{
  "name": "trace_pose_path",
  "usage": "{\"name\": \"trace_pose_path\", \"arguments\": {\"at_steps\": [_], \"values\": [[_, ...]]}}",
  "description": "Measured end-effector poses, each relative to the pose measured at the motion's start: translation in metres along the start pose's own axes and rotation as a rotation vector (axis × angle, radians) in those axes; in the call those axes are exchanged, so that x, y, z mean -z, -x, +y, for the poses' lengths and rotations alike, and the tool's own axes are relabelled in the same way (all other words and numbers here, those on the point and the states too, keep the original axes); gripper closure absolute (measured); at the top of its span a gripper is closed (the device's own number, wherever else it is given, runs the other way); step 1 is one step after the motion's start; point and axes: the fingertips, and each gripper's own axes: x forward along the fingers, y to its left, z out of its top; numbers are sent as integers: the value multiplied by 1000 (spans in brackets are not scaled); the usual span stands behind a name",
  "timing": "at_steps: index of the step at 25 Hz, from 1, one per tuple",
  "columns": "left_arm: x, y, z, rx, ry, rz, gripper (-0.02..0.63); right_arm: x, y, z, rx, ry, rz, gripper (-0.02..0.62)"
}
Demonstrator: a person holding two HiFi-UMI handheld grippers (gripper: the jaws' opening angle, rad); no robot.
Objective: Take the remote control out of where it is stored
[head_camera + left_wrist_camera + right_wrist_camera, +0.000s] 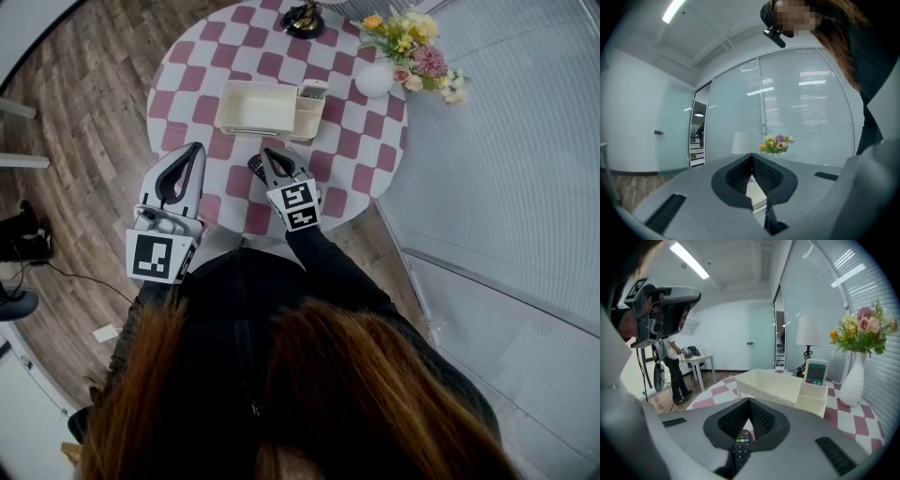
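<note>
Finds the left tool pressed together on nothing, held level off the near-left edge of the round pink-and-white checked tabletop. Judges it parked there to stay clear of the work.

Finds the right tool pinching the slim black remote control by one end, on the near side of the cream plastic organiser tray and apart from it. Judges the removal done.

Notes a pale screen-fronted remote standing upright in the tray's right end compartment, untouched. Notes a white vase of flowers beyond, well apart.
</note>
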Motion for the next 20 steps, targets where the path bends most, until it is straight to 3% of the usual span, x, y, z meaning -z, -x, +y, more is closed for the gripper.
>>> {"name": "trace_pose_path", "arguments": {"at_steps": [9,20], "values": [[-1,2,-3,5,1,-6,597,-68,28,-6,36,-14,-261,580],[-1,2,-3,8,11,-10,597,-122,75,-3,62,-11,-368,580]]}}
